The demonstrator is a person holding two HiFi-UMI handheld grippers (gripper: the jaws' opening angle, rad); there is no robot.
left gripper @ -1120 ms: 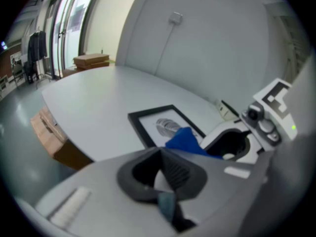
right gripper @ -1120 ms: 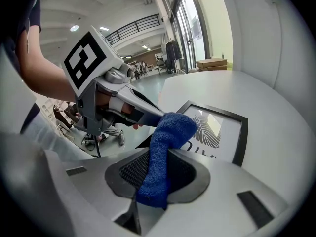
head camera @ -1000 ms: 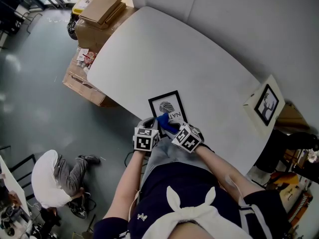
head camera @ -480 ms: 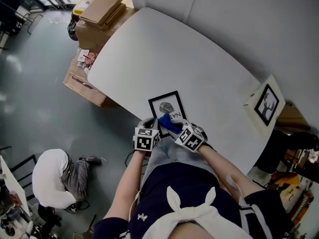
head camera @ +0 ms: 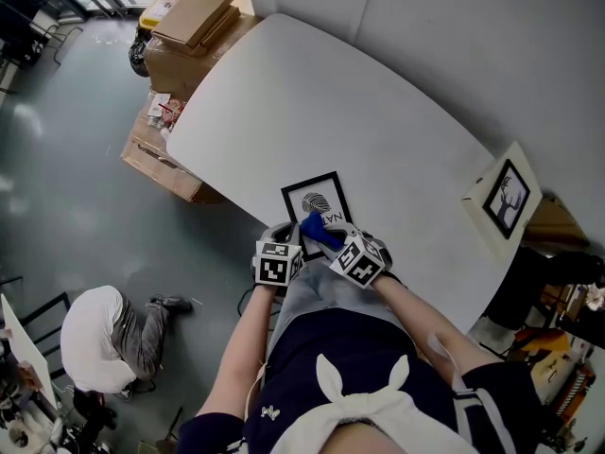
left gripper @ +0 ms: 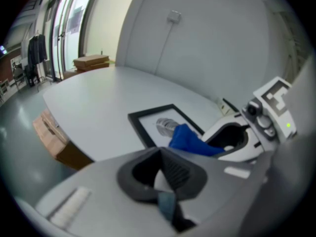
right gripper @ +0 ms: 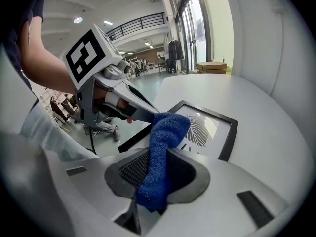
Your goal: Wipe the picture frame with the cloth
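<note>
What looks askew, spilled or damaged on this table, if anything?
Nothing is spilled or damaged. Only the black picture frame lies at an angle to the table's near edge, close to it; the right gripper holds the blue cloth.

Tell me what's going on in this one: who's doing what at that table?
A person holds a gripper in each hand at the near edge of a white table. The right gripper is shut on a blue cloth, whose free end reaches over the near part of a black picture frame lying flat on the table. The left gripper sits beside it, jaws together with nothing between them.
</note>
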